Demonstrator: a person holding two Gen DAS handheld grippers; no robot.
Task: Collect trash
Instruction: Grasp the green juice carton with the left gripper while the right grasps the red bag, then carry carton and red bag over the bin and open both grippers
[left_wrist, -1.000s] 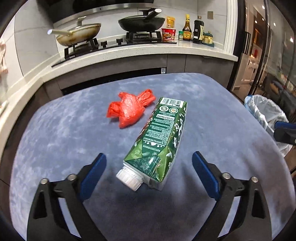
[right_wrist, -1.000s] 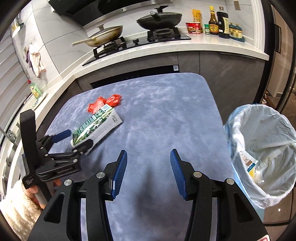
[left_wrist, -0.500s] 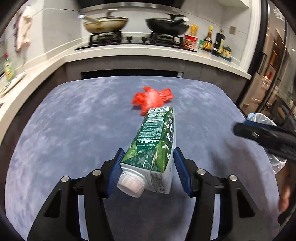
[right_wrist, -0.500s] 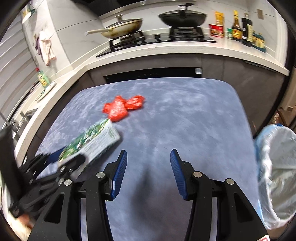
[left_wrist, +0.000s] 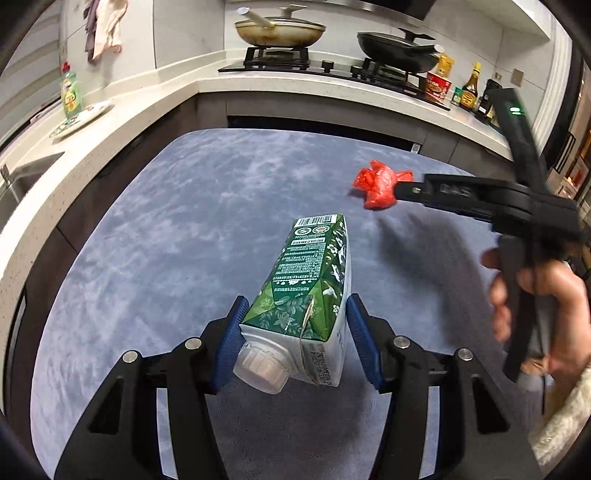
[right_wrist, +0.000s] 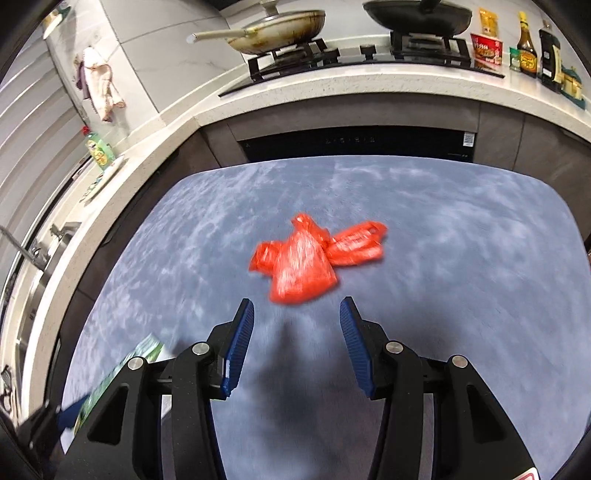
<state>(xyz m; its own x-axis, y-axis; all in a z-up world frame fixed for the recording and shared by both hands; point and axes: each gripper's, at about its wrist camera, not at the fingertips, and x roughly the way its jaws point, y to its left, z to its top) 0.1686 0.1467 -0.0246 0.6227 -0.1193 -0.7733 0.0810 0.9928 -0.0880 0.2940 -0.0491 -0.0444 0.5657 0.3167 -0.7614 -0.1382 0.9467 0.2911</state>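
A green and white drink carton (left_wrist: 310, 291) with a white screw cap is clamped between the blue pads of my left gripper (left_wrist: 295, 328), which holds it above the blue-grey table (left_wrist: 155, 236). A corner of the carton shows in the right wrist view (right_wrist: 122, 373). A crumpled red plastic bag (right_wrist: 303, 262) lies on the table just ahead of my right gripper (right_wrist: 297, 325), which is open and empty. In the left wrist view the right gripper's fingers reach up to the bag (left_wrist: 376, 182).
A kitchen counter (right_wrist: 332, 79) wraps round the back and left, with a stove, a frying pan (right_wrist: 277, 35), a black wok (right_wrist: 417, 14) and sauce bottles (right_wrist: 528, 48). A green bottle (left_wrist: 70, 96) stands on the left counter. The table's far edge runs near the oven front.
My left gripper closed on the carton and lifted it, swinging left. My right gripper moved from beside the bin across the table to the red bag, staying open. The bin left view.
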